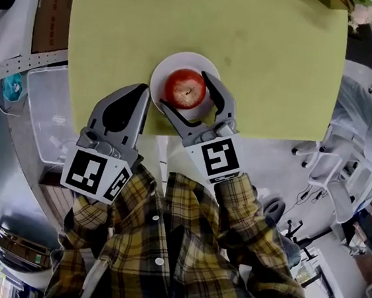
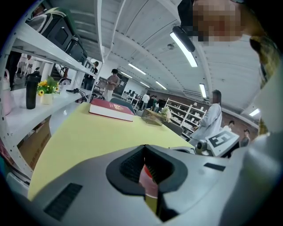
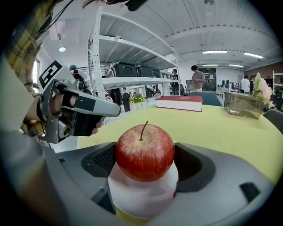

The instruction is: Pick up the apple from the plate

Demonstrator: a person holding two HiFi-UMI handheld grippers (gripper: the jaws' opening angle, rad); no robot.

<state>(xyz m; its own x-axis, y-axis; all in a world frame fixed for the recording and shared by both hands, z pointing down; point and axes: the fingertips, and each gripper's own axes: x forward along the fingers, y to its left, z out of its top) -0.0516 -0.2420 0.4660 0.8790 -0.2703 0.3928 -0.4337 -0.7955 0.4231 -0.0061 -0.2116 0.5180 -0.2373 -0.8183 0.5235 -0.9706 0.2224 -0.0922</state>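
Fingers (image 1: 221, 101) of our right gripper (image 1: 183, 89) gape around the red, stemmed apple (image 1: 185, 88) on its plate (image 1: 164, 76); our left gripper (image 1: 141, 93) has its fingers closed.

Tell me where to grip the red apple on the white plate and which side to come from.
Grip the round red apple across its widest middle, a pad on each flank. It sits stem up on the white plate, so come in low from the near edge of the yellow table, above the rim. The right gripper is lined up so, jaws open either side.
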